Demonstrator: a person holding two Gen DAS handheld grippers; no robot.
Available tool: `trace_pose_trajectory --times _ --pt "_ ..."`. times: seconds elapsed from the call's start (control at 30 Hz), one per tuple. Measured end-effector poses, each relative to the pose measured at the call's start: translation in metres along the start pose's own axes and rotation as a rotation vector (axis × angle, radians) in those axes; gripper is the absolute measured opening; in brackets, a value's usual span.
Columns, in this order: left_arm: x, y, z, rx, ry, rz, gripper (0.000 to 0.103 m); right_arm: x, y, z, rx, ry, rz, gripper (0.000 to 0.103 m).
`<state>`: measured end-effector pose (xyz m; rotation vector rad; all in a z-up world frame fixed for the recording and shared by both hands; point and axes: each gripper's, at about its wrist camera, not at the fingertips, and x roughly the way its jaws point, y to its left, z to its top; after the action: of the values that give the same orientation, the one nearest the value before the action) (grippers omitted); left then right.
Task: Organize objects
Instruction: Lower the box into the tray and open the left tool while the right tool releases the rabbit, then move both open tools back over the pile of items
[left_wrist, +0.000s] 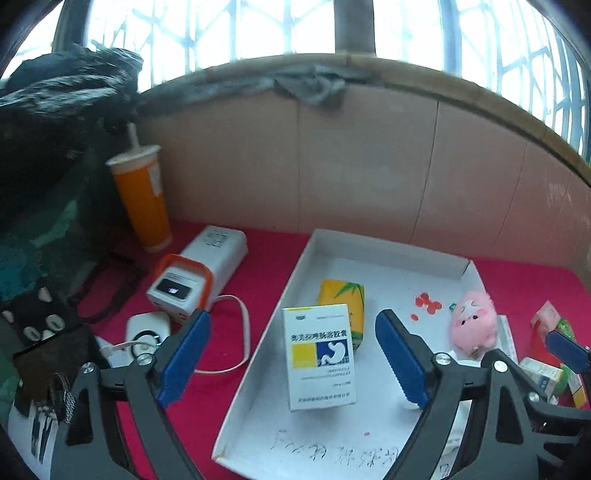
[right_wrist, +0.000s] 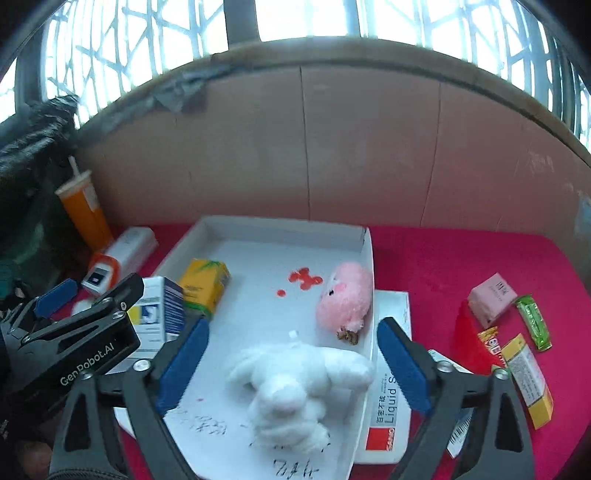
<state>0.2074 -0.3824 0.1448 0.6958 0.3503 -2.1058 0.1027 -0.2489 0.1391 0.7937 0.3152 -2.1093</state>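
White cardboard tray (left_wrist: 388, 243) on a red-covered table (left_wrist: 266, 266), w/ both handheld grippers poised over its near end. Left gripper (left_wrist: 293, 360) has jaws spread wide, nothing between the blue pads; a white medicine box (left_wrist: 319, 356) stands upright in the tray betw. them but touches neither. Just behind it, a yellow box w/ green bamboo print (left_wrist: 343, 301), also in the tray. Right gripper (right_wrist: 291, 369) likewise parted and empty, hovering above a white plush toy (right_wrist: 295, 384) lying in the tray's near part, not pinched. Pink plush toy (right_wrist: 345, 299) rests against the tray's right wall, red dots (right_wrist: 304, 278) beside it on the tray floor. Outside the tray, right: a flat white carton (right_wrist: 391, 406) tucked against the wall, a pink box (right_wrist: 491, 299), a green packet (right_wrist: 533, 321), a yellow-white box (right_wrist: 528, 380). Left of the tray: orange cup w/ straw (left_wrist: 142, 195), white-and-orange device (left_wrist: 199, 269), white cable (left_wrist: 240, 332).
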Motion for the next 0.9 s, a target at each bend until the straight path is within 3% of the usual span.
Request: trace_pose_trajectory --times 0.13,0.4,0.53,0.77,0.9 --pt "-0.016 0.005 -0.009 -0.038 -0.020 0.001 0.091 -0.020 0.001 -0.012 -0.033 -0.052 -0.006 0.098" --pt "-0.054 -0.020 0.008 -0.002 -0.097 -0.056 0.091 -0.077 -0.023 0.005 -0.004 -0.187 -0.012 0.099" --pt "-0.061 -0.053 -0.003 0.063 -0.077 -0.117 0.094 -0.098 -0.059 -0.005 0.036 -0.202 -0.039 0.099" --pt "-0.063 -0.132 -0.030 0.233 0.008 -0.246 0.095 -0.126 -0.166 -0.037 0.184 -0.198 -0.160 0.099" --pt "-0.070 -0.169 -0.031 0.249 0.017 -0.326 0.096 -0.149 -0.212 -0.047 0.263 -0.235 -0.207 0.099"
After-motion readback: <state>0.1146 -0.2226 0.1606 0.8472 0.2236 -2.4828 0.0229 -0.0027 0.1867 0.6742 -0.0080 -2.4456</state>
